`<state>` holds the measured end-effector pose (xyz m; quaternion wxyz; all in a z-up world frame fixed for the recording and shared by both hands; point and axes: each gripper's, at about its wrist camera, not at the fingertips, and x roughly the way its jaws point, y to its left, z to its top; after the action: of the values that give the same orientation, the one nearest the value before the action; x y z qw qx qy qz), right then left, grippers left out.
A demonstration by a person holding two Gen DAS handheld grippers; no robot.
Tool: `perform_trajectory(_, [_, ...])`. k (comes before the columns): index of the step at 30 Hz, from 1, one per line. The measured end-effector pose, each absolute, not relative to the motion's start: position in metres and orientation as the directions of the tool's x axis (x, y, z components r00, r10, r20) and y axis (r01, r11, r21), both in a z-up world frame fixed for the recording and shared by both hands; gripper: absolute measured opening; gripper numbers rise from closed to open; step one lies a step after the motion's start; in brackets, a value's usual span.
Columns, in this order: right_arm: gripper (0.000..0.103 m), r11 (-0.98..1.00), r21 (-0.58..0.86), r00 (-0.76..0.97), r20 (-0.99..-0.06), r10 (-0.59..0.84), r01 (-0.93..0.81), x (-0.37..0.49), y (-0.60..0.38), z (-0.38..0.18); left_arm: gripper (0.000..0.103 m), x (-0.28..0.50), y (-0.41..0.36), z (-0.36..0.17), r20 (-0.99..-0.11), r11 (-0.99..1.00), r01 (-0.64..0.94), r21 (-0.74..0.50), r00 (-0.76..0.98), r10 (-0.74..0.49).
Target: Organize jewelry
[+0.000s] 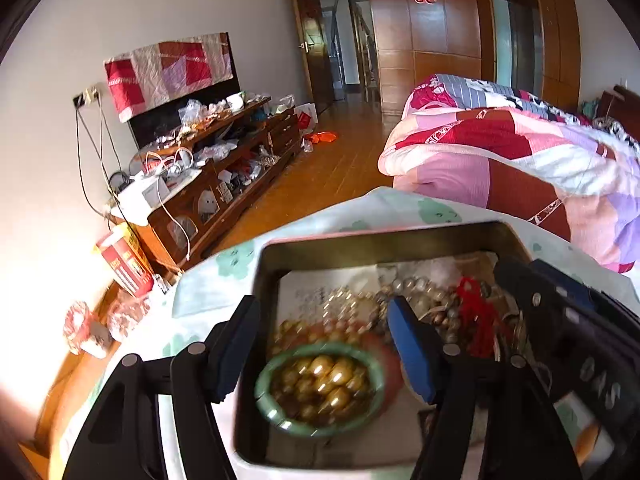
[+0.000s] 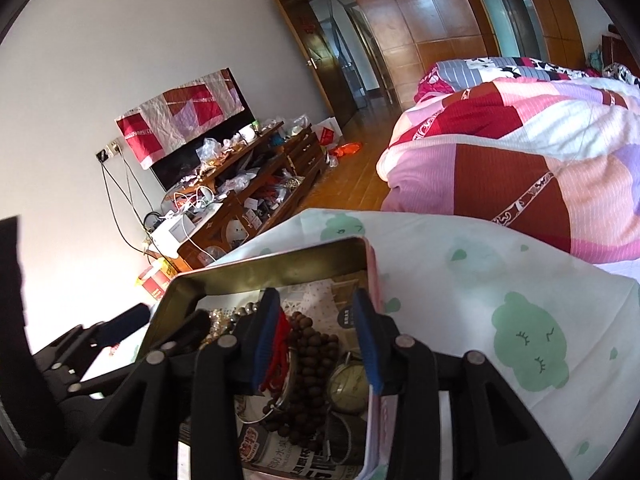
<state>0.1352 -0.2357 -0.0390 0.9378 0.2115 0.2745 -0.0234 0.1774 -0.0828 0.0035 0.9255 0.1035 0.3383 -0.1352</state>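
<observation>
The left gripper (image 1: 324, 344) stood with its jaws spread, touching nothing, and the green bangle (image 1: 320, 390) lay between and just below them inside the tin box (image 1: 360, 240). A good withdrawal would probably be straight up, so neither finger hooks the bangle. The right gripper (image 2: 316, 336) was part open over the brown bead bracelet (image 2: 310, 364), gripping nothing. Only the right wrist view showed the small clock (image 2: 348, 386); only the left showed the golden beads (image 1: 324, 380).

Both wrist cameras are looking down along their jaws, close over the tin (image 1: 276, 264) on the bed. The left one is facing its left half, the right one its right corner; both are sharing the tin (image 2: 362, 258), cabinet (image 1: 240, 168) and doorway behind.
</observation>
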Motion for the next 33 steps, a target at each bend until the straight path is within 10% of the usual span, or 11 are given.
perform_trajectory(22, [0.049, 0.945, 0.284, 0.851, -0.525, 0.012, 0.162, 0.131, -0.223, -0.037, 0.067, 0.192, -0.067, -0.011, -0.708, 0.965, 0.26, 0.038, 0.689, -0.158])
perform_trajectory(33, [0.08, 0.943, 0.233, 0.863, -0.496, -0.095, 0.237, 0.118, -0.22, -0.032, 0.067, 0.152, -0.044, -0.005, -0.659, 0.98, 0.198, 0.016, 0.739, -0.139])
